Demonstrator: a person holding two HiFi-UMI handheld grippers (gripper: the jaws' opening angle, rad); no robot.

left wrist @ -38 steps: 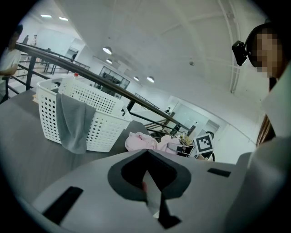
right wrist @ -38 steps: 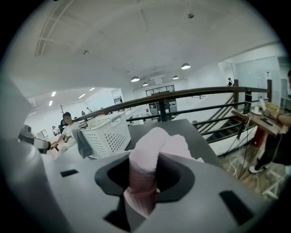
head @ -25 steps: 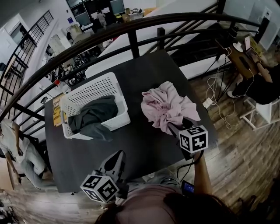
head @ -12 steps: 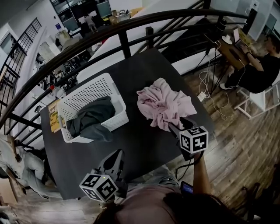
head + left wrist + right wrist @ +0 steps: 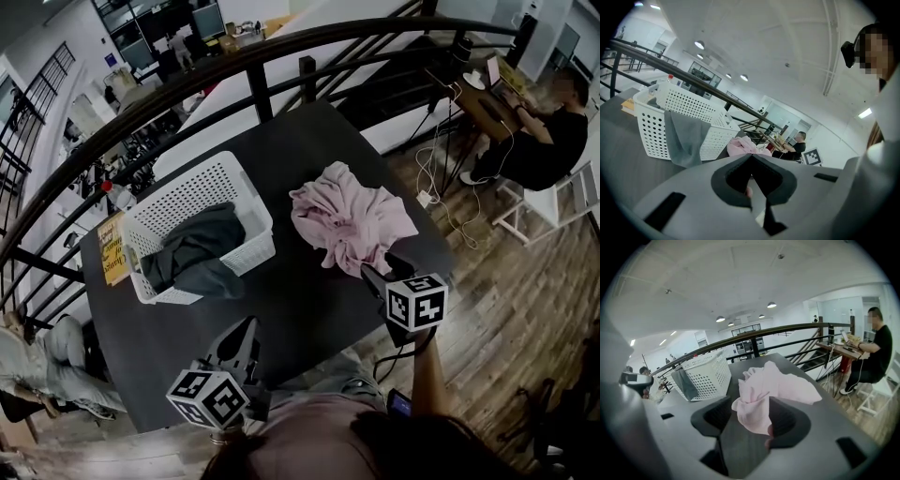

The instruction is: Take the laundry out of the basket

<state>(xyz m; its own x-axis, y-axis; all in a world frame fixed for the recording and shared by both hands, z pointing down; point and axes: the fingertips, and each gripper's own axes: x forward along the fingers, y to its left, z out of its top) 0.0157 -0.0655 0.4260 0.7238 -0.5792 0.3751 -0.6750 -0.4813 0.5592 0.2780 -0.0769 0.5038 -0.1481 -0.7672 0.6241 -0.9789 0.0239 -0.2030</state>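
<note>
A white perforated basket [image 5: 208,192] stands at the left of the dark table [image 5: 300,309]. A grey garment [image 5: 192,258] fills it and hangs over its near wall [image 5: 684,140]. A crumpled pink garment [image 5: 352,220] lies on the table to the right. My right gripper [image 5: 375,272] sits at that garment's near edge. In the right gripper view a fold of the pink cloth [image 5: 752,408] fills the gap between the jaws, which are shut on it. My left gripper [image 5: 246,328] hovers over the table's near edge, short of the basket [image 5: 654,126], shut and with nothing in it.
A yellow book [image 5: 112,251] lies left of the basket. A dark curved railing [image 5: 281,52] runs behind the table. Beyond the right edge is a wooden floor with cables [image 5: 441,187] and a person seated at a desk [image 5: 544,141].
The view has shifted a little. My right gripper has drifted sideways, still at the pink garment's near edge. The left gripper has edged slightly forward. The basket and grey garment have not moved.
</note>
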